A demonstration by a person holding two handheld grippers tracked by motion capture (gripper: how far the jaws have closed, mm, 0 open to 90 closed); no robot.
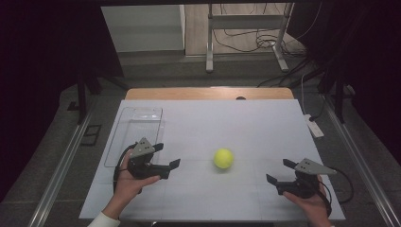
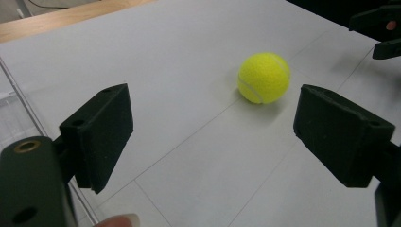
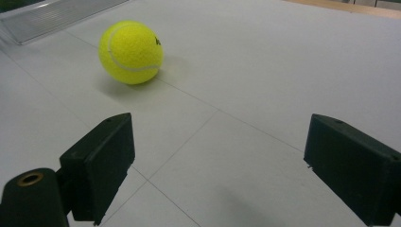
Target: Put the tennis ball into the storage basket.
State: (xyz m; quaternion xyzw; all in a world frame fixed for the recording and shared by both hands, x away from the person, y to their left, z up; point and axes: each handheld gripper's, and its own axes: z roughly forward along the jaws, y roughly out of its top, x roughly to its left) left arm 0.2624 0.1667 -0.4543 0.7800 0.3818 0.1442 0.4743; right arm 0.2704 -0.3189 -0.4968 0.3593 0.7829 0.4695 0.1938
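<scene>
Facing tennis ball (image 3: 131, 52), perhaps black-printed

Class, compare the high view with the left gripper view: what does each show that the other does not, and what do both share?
High view alone: the clear tray left of the left tongs, the person's hands, the wooden table edge, the floor and metal stand beyond.

Left gripper view alone: a close look along its own open black pads.

Both: the yellow tennis ball lying free on the white sheet, and the right tongs.
</scene>
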